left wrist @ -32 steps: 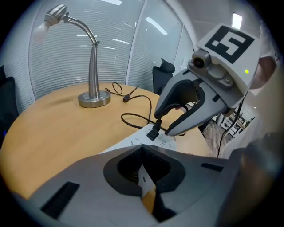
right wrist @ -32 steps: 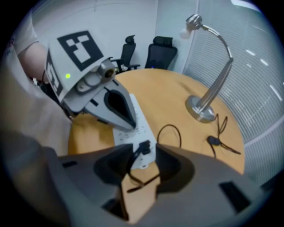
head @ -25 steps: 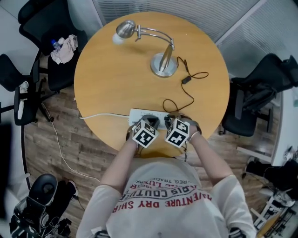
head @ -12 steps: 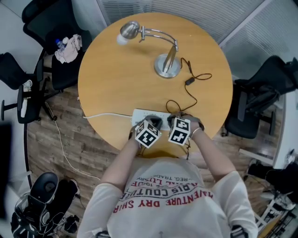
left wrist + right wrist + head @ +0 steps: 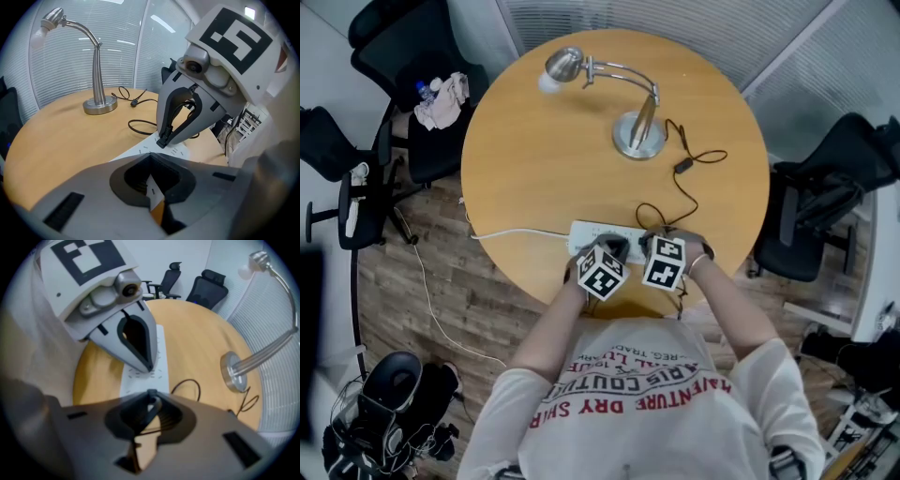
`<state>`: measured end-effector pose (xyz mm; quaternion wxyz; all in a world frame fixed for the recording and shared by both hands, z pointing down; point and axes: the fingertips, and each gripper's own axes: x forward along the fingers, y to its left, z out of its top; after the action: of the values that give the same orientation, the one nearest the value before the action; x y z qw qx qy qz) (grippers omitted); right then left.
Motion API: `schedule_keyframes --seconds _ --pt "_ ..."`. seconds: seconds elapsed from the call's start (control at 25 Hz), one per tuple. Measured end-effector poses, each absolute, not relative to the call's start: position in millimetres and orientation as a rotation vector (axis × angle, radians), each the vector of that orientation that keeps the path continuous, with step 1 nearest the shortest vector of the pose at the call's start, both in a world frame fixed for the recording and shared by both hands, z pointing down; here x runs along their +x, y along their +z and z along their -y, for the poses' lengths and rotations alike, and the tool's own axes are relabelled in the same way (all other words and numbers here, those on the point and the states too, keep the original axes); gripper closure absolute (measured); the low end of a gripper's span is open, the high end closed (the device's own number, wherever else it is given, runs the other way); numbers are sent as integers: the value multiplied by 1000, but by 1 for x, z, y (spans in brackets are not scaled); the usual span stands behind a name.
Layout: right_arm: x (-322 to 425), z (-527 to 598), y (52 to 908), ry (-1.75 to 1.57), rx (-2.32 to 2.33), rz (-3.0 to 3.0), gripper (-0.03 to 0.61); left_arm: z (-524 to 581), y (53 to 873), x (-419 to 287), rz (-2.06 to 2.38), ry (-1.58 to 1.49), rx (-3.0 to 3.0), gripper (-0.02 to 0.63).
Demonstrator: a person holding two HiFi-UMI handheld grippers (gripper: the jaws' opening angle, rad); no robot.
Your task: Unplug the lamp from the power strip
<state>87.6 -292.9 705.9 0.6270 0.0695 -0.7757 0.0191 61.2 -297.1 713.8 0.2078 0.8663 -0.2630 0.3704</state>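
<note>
Lamp [image 5: 637, 137], far beyond the left gripper [image 5: 149, 367] fingers [image 5: 117, 351]: brushed metal, satin sheen, base a bit glossier. Worktop [image 5: 534, 169]: smooth wood-look surface, low gloss. Power strip [image 5: 584, 233] under the fingers: smooth white plastic, slight sheen. Cord [image 5: 679, 166] past the fingers: thin black plastic sheath, matt. Gripper shell and fingers: matt grey plastic, dark inner faces ribbed. Marker cube [image 5: 602, 273]: matt white, black print. Shirt [image 5: 628, 412] behind the fingers: white cloth, printed. Floor [image 5: 384, 281]: wood planks, matt.
</note>
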Motion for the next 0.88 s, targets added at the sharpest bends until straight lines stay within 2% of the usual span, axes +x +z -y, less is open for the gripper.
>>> schedule_keyframes --seconds 0.48,0.68,0.88 --pt "89 290 701 79 195 1720 509 298 716 62 741 1030 2409 586" --pt "83 298 658 210 244 1806 509 299 716 60 758 1040 2422 586" --pt "83 296 641 162 292 1847 509 296 717 62 750 1038 2422 586"
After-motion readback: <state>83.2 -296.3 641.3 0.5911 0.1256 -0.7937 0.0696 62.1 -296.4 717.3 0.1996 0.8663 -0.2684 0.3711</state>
